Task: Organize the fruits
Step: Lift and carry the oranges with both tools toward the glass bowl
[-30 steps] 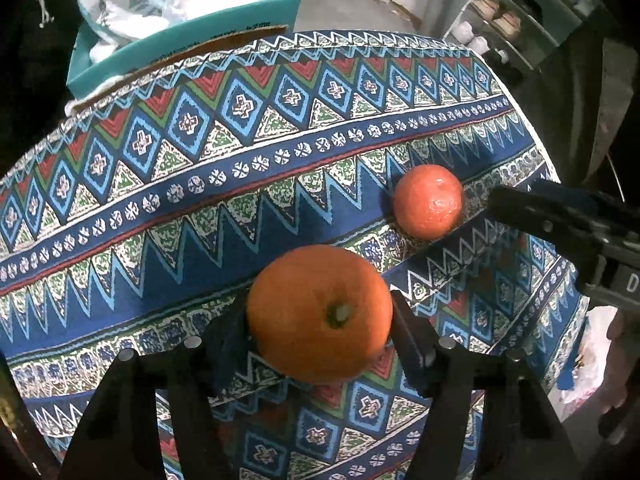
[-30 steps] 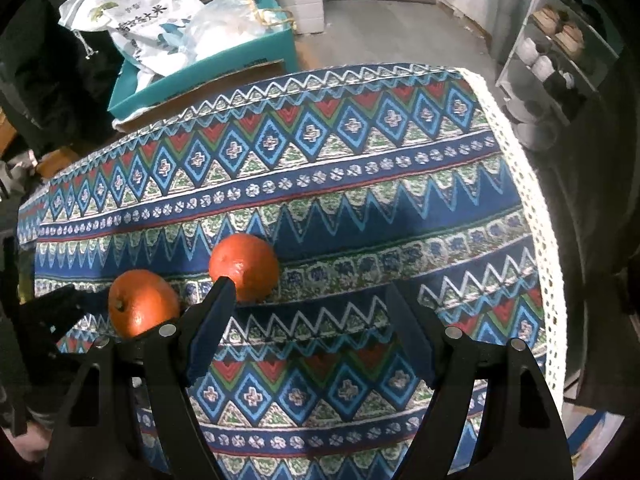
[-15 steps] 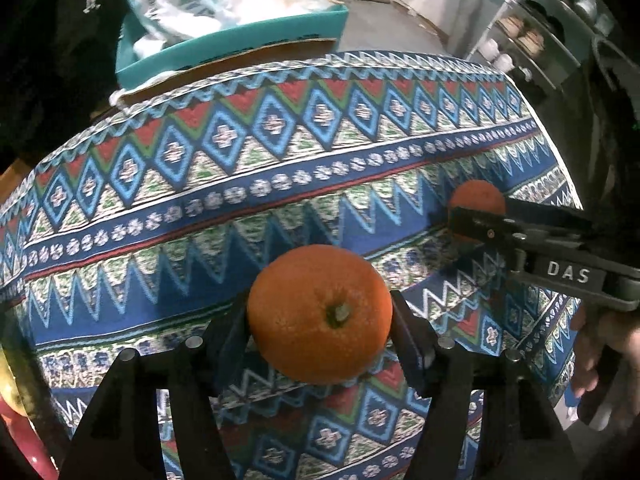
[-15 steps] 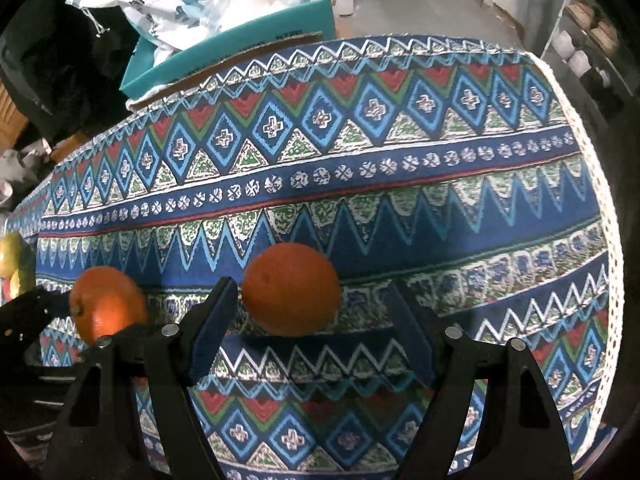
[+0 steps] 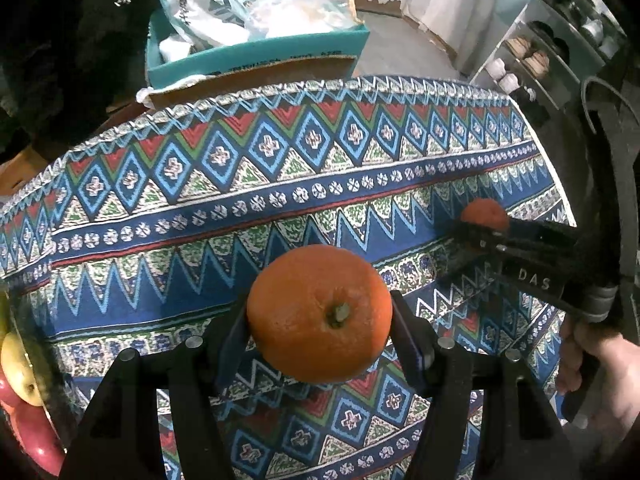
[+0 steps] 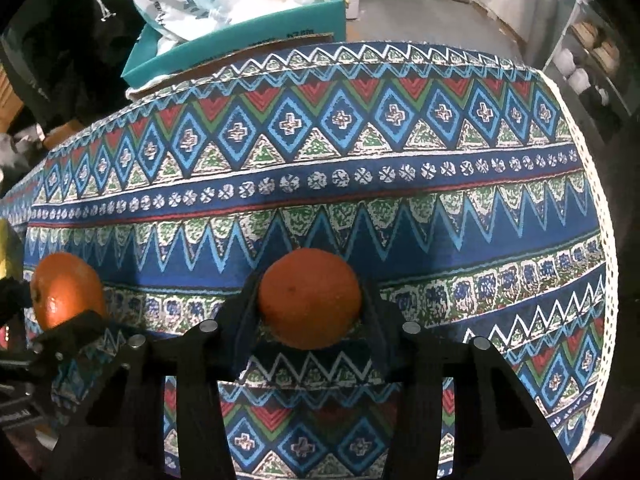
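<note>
My left gripper (image 5: 320, 320) is shut on a large orange (image 5: 319, 313), stem end facing the camera, held above the patterned tablecloth (image 5: 280, 184). My right gripper (image 6: 310, 308) is shut on a second orange (image 6: 310, 298), low over the cloth near its front. In the left wrist view the second orange (image 5: 485, 213) shows at the right, partly hidden behind the right gripper. In the right wrist view the first orange (image 6: 66, 290) shows at the left edge, in the left gripper.
A yellow-green apple (image 5: 18, 364) and a red fruit (image 5: 36, 436) sit at the left edge. A teal box (image 5: 256, 56) with bags stands beyond the table's far edge. A shelf with cups (image 5: 536, 56) stands at the right. The cloth's lace edge (image 6: 592, 200) runs down the right.
My right gripper moved in around the second orange and shut on it. My left gripper, holding its orange, has lifted and drawn left; fruits at the left edge came into view.
</note>
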Available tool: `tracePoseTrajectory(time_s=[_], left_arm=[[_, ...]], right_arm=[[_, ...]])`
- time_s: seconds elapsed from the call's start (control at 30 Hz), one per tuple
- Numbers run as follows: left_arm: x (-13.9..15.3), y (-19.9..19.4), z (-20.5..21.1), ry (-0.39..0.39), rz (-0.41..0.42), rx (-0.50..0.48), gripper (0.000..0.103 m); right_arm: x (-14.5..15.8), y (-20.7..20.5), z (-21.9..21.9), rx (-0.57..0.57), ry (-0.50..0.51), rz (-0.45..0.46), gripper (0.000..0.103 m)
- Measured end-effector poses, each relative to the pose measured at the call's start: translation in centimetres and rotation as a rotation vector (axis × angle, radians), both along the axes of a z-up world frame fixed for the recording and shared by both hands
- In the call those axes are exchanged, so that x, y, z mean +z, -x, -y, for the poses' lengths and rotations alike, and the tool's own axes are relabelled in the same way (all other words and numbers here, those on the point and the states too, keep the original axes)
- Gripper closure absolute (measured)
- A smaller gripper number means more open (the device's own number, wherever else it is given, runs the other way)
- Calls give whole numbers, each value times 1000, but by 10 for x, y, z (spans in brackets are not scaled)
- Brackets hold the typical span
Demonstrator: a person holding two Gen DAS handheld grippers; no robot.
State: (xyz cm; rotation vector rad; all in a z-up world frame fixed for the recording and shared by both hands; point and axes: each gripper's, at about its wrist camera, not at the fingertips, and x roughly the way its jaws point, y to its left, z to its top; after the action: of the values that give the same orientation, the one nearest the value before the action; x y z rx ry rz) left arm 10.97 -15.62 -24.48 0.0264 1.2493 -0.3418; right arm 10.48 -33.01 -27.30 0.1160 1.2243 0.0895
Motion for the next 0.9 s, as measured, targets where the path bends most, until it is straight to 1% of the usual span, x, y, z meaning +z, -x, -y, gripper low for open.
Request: tracePoseTrajectory(time_s=[0.2,0.4,0.63,0.9], left_arm=[[19,4,-8,21,32,23,36],[40,10,-14,21,83,34,36],[64,19,-20,26,127,35,36],[94,31,-32,59,168,56,36]], right_arm=[[28,4,-6,14,5,60,57],[59,8,-17,36,16,124,57],[87,20,-20,50,11,180,57],[118,30,-28,67,-12,237,57]])
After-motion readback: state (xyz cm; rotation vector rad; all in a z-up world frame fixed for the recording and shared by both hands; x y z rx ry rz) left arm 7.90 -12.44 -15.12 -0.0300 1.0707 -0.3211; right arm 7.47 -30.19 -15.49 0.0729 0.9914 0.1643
